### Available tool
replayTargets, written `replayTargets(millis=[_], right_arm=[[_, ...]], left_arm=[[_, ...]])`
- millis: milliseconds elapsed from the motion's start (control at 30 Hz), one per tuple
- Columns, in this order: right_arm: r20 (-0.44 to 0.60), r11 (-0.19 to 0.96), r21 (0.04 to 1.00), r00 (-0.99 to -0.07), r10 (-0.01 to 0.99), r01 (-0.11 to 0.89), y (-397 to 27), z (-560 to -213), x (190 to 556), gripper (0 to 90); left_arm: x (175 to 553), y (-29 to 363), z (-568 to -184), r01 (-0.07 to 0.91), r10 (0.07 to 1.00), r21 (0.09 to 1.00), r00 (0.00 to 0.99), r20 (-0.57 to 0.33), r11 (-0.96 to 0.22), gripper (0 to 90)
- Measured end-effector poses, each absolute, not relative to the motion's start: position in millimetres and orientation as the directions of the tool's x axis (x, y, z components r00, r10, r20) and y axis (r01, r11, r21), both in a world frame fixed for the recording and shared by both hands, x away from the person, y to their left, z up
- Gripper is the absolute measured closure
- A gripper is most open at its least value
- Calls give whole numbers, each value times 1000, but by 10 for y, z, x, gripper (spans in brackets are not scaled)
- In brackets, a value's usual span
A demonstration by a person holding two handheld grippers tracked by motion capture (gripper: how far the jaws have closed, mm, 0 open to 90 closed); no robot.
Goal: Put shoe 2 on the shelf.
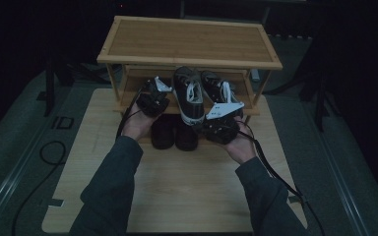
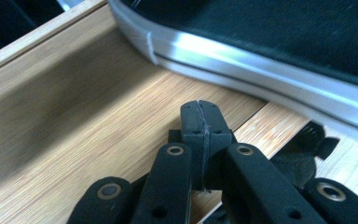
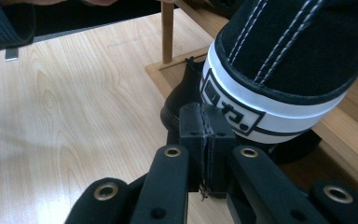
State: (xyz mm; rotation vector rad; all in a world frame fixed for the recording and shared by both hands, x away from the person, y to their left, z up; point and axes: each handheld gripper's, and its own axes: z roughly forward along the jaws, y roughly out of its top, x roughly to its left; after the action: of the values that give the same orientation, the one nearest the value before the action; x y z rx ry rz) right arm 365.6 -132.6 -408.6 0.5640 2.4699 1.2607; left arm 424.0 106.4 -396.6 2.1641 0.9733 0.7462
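Two black-and-white sneakers (image 1: 187, 93) (image 1: 214, 86) stand on the middle shelf of a wooden shoe rack (image 1: 189, 42). A black pair (image 1: 163, 132) sits below them. My left gripper (image 1: 158, 89) is by the left sneaker's side; in the left gripper view its jaws (image 2: 200, 116) are shut and empty over the shelf (image 2: 98, 116), with the sneaker's white sole (image 2: 261, 65) just beyond. My right gripper (image 1: 210, 120) sits at the sneaker's heel. In the right gripper view its jaws (image 3: 207, 122) are shut on nothing, right before the white heel (image 3: 261, 116) and above a black shoe (image 3: 182, 100).
The rack stands at the far end of a pale wooden board (image 1: 177, 187) on dark grey flooring. A rack post (image 3: 168, 30) rises beside the black shoes. Black cables (image 1: 275, 172) trail from both grippers, and another cable (image 1: 49, 152) loops on the floor at left.
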Motion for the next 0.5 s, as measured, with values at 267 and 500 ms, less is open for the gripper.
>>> replayTargets(millis=[267,500], right_arm=[[-119,540,819,-866,486,191,-1363,-4036,3645,900],[-115,529,828,-869,482,184,-1326,-4054,3651,900]], left_arm=[[4235,1184,-3959,439,797,734,560,227,-518,900],[4237,1189,-3962,440,798,737,562,219,-512,900]])
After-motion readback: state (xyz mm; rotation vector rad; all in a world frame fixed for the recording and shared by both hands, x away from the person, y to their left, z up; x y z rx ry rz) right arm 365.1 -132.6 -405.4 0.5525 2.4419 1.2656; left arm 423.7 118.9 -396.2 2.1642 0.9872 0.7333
